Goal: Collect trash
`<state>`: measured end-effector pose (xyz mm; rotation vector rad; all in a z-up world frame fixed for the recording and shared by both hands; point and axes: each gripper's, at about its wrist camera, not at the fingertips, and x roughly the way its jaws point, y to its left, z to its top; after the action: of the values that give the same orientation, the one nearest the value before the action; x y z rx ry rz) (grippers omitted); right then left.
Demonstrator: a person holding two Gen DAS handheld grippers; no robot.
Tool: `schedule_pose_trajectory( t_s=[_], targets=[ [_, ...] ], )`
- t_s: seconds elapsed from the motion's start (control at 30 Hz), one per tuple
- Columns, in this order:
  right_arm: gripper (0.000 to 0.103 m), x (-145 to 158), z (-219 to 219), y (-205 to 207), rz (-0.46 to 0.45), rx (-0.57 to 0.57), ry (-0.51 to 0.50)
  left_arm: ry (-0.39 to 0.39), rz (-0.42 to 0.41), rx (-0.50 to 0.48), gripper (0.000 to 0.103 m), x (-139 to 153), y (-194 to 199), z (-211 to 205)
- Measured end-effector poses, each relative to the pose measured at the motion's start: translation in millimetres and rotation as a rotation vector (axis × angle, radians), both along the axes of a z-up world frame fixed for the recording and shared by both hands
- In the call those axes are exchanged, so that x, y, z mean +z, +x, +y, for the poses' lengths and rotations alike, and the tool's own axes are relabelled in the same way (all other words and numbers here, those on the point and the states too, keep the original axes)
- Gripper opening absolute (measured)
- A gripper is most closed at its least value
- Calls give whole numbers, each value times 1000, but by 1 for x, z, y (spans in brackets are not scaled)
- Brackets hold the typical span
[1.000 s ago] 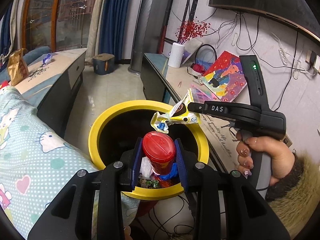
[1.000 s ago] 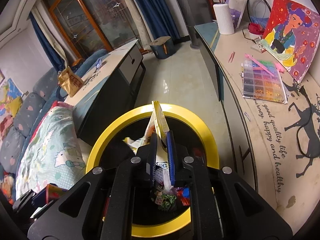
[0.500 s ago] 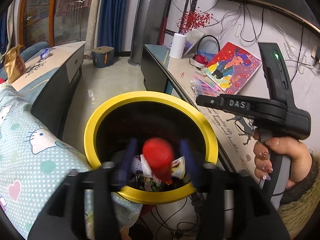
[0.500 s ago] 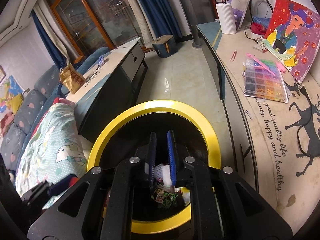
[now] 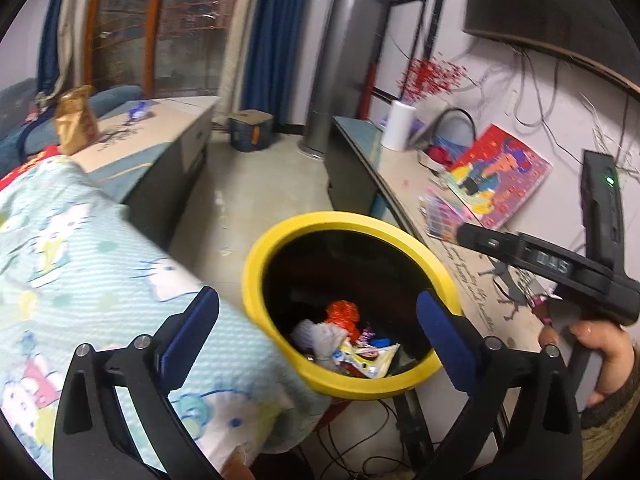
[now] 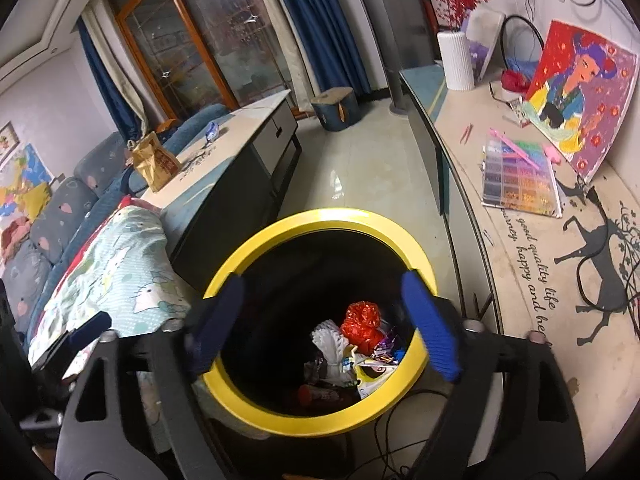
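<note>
Both tongs are poised above the yellow-rimmed bin (image 6: 320, 220), angled down into its mouth, which suits dropping waste straight in. The left tongs (image 5: 316, 328) are opening with nothing between their blue pads; the right tongs (image 6: 320, 320) are likewise opening and empty. The collected trash lies at the bottom of the bin: a red crumpled wrapper (image 6: 362, 322), a white foam net (image 6: 330, 340) and a yellow snack packet (image 5: 370, 358) among smaller scraps. The bin stands on the floor between a bed with a cartoon-print quilt (image 5: 92, 264) and the long table (image 6: 520, 264) along the wall. A brown paper bag (image 6: 154, 162) and a blue wrapper (image 6: 211, 131) on the far cabinet may, by judgement, still await collection.
</note>
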<state>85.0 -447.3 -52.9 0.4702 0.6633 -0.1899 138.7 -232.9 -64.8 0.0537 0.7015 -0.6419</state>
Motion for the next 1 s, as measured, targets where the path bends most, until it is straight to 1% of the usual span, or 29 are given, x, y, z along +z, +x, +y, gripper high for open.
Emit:
schedule_pose_trajectory(
  t_s=[0.13, 0.17, 0.37, 0.47, 0.63, 0.77, 0.9, 0.93, 1.0],
  targets=[
    [86, 12, 14, -5, -28, 25, -35, -9, -18, 60, 96, 9, -4, 20],
    [92, 15, 18, -6, -35, 33, -46, -9, -23, 77, 96, 12, -5, 25],
    [92, 33, 51, -12, -86, 110, -118, -7, -71, 185, 96, 26, -14, 60],
    [92, 39, 67, -13, -104, 147, -144, -10, -77, 234, 96, 30, -18, 77],
    [92, 45, 98, -21, -147, 191, -190, -5, -114, 319, 96, 38, -31, 109],
    [92, 49, 122, -32, -205, 220, -229, 4, -170, 369, 96, 43, -50, 129],
    [92, 53, 148, -53, -312, 212, -291, 5, -226, 401, 96, 47, -73, 141],
    [92, 55, 152, -56, -329, 208, -300, 8, -250, 405, 96, 49, -81, 145],
    [92, 58, 160, -67, -390, 190, -317, -2, -270, 410, 96, 51, -92, 150]
  ],
)
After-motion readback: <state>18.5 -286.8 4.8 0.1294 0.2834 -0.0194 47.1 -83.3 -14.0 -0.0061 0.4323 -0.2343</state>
